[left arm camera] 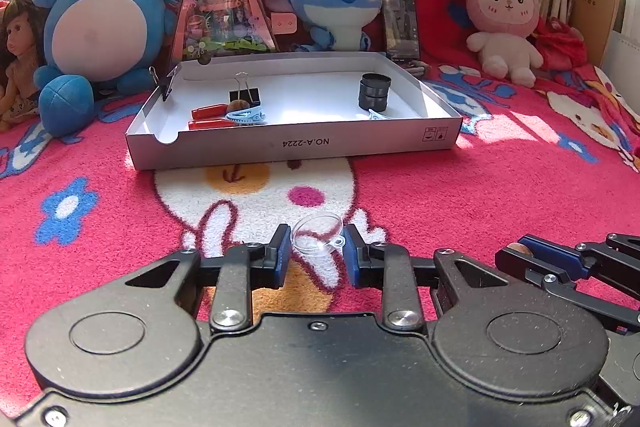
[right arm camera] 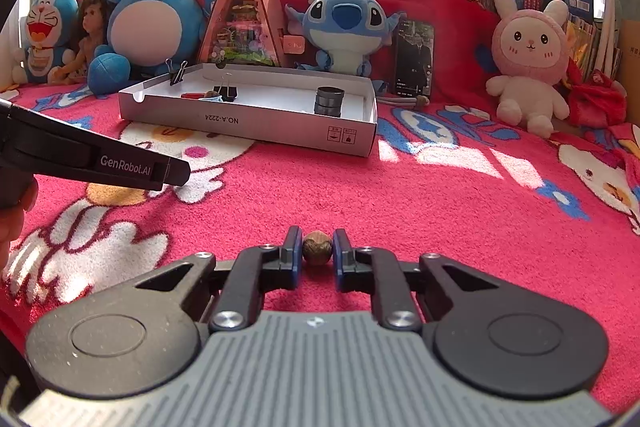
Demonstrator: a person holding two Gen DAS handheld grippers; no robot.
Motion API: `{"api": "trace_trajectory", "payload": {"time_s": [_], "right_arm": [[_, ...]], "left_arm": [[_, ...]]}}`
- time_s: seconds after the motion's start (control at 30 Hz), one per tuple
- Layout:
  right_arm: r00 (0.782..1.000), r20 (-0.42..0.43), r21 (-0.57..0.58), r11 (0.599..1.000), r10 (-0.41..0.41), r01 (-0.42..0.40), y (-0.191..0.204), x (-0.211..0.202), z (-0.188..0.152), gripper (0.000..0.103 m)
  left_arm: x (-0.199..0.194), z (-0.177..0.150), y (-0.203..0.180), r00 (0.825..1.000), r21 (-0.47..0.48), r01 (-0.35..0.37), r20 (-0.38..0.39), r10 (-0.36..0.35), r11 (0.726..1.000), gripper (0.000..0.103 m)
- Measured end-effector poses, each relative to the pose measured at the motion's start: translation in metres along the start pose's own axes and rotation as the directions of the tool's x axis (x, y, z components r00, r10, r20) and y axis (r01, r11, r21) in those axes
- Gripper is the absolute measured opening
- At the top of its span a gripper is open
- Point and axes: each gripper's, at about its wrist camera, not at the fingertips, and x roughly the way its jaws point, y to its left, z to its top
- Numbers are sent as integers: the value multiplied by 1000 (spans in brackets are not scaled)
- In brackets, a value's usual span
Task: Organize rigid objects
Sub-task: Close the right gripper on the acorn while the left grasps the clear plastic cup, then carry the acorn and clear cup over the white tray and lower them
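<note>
Already sorted: I count red-handled tools, a black binder clip [left arm camera: 244, 95], a light blue plastic clip and stacked black rings [left arm camera: 374, 91] inside the shallow white cardboard tray [left arm camera: 296, 142] at the far centre.
Left gripper [left arm camera: 316, 251]: I have it closed on a clear plastic dome cap [left arm camera: 317, 235], near on the pink blanket.
Right gripper [right arm camera: 317, 250]: clamped on a small brown nut-like ball [right arm camera: 317, 247], also near.
Left to do: I judge both pieces go to the tray.
In the way: nothing on the open blanket; plush toys sit behind the tray.
</note>
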Motion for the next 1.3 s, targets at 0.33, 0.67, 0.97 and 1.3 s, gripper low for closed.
{"api": "trace_trajectory", "payload": {"time_s": [0.33, 0.67, 0.97, 1.3], "right_arm": [[1000, 5, -11, 1000, 0, 0, 3, -1, 1, 24], [1000, 16, -33, 999, -17, 18, 4, -6, -4, 43], [997, 29, -29, 997, -69, 70, 3, -6, -9, 59], [999, -3, -5, 999, -36, 36, 8, -6, -3, 21]], "left_arm": [[-4, -1, 5, 1000, -15, -1, -1, 1, 1000, 26], [-6, -3, 9, 1000, -26, -7, -4, 6, 1000, 26], [-7, -4, 10, 1000, -27, -9, -5, 9, 1000, 26], [-7, -3, 13, 1000, -36, -21, -1, 21, 999, 26]]}}
